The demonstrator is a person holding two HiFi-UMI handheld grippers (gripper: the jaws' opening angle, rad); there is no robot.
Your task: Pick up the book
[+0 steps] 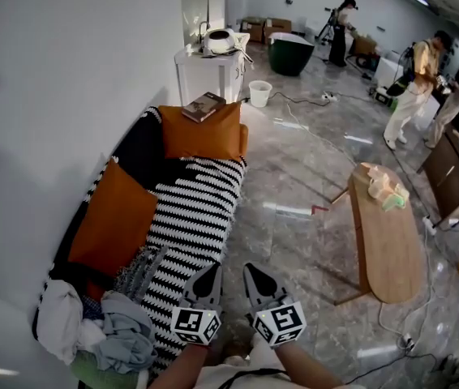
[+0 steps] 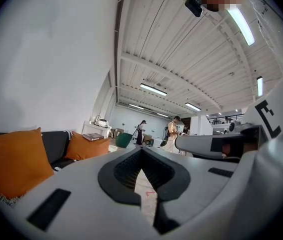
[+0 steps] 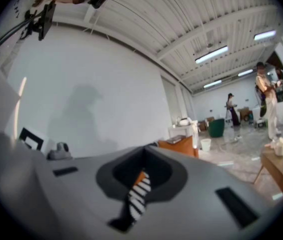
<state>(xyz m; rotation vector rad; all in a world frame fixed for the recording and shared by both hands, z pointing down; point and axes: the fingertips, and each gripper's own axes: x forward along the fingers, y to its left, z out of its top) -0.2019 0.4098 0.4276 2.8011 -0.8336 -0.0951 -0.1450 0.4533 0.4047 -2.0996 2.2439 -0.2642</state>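
Book (image 1: 203, 106) in hand yet?

No. Left gripper (image 1: 210, 274) and right gripper (image 1: 253, 271) are both pinched closed, empty, side by side. I hold them level, I'd guess for transit. Book's well ahead, lying flat on top of the far orange cushion (image 1: 205, 136).

Containers?

White bucket (image 1: 259, 92) beyond it, to the right. Contents not visible.

Striped sofa (image 1: 193, 217), orange cushions (image 1: 114, 217), book (image 1: 203, 106) atop the far one.
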